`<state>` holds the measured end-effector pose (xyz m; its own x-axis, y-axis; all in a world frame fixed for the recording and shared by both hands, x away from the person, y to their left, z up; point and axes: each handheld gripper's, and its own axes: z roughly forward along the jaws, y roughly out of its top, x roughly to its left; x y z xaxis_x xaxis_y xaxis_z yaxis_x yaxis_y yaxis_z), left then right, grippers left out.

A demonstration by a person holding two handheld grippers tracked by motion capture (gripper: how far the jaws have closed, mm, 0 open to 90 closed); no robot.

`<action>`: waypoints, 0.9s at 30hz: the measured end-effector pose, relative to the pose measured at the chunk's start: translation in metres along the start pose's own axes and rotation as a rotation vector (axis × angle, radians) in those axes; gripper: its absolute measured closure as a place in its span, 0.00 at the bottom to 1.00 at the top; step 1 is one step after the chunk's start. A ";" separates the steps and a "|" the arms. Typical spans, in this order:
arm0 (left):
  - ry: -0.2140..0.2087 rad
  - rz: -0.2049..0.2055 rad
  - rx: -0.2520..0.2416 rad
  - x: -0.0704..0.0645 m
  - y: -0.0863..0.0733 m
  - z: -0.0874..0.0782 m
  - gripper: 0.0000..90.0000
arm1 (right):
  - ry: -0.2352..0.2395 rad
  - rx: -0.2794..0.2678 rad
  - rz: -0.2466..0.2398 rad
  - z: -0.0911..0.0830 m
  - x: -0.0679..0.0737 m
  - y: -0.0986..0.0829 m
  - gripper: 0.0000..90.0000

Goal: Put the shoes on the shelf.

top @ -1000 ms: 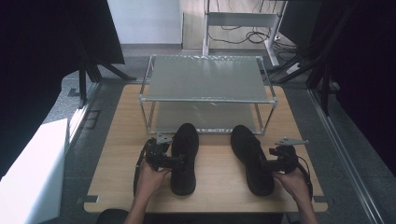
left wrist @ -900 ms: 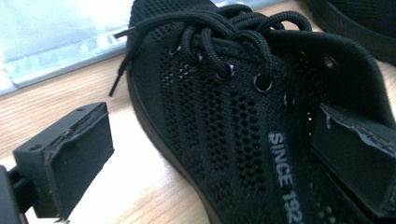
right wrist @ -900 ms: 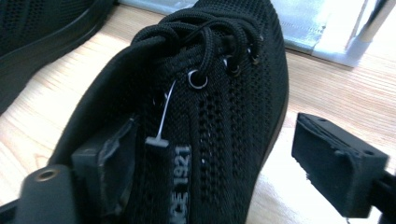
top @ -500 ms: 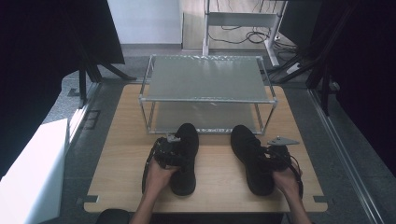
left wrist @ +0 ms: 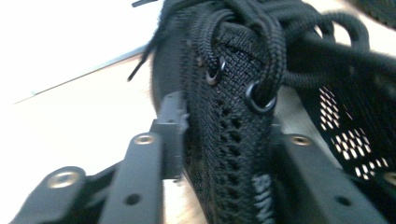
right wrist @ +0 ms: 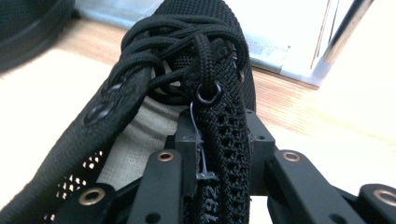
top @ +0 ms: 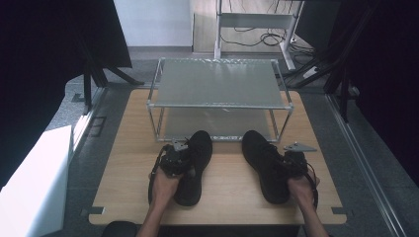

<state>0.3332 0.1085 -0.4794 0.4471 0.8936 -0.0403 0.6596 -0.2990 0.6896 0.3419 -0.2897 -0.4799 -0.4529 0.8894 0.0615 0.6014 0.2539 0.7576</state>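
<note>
High view, near edge first: left gripper (top: 179, 157) and right gripper (top: 291, 163) each sit at a black shoe on the wooden table (top: 123, 163). Left gripper view: jaws clamped narrow on left shoe (left wrist: 224, 140) collar wall by the top eyelets, prob. because that's the stiffest edge to lift by. Right gripper view: same pinch on right shoe (right wrist: 219, 140), one jaw inside the opening, one outside. Both shoes lie toes fwd, soles down, just short of the two-tier rack (top: 217, 84), so likely aimed at its lower shelf.
</note>
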 end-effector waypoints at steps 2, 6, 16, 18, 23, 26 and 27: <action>0.006 -0.010 -0.008 0.003 -0.001 -0.001 0.82 | 0.005 -0.003 0.023 0.000 -0.001 0.000 0.82; -0.032 -0.097 -0.036 0.016 -0.004 -0.005 0.89 | 0.020 -0.011 0.088 -0.001 -0.004 -0.001 0.84; -0.186 -0.300 -0.091 0.043 -0.016 -0.007 0.91 | 0.152 -0.049 0.306 -0.001 -0.014 -0.006 0.85; -0.197 -0.305 -0.094 0.043 -0.017 -0.008 0.91 | 0.199 -0.060 0.363 0.000 -0.013 -0.007 0.84; -0.253 -0.345 -0.119 0.041 -0.017 -0.009 0.91 | 0.284 -0.081 0.450 0.002 -0.012 -0.009 0.84; -0.279 -0.354 -0.135 0.039 -0.015 -0.012 0.91 | 0.352 -0.101 0.517 0.003 -0.009 -0.010 0.84; -0.279 -0.354 -0.138 0.038 -0.014 -0.013 0.91 | 0.352 -0.101 0.517 0.003 -0.009 -0.010 0.84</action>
<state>0.3327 0.1513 -0.4812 0.3672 0.8028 -0.4698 0.7228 0.0717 0.6873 0.3416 -0.2989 -0.4903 -0.3202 0.7052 0.6326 0.7429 -0.2274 0.6296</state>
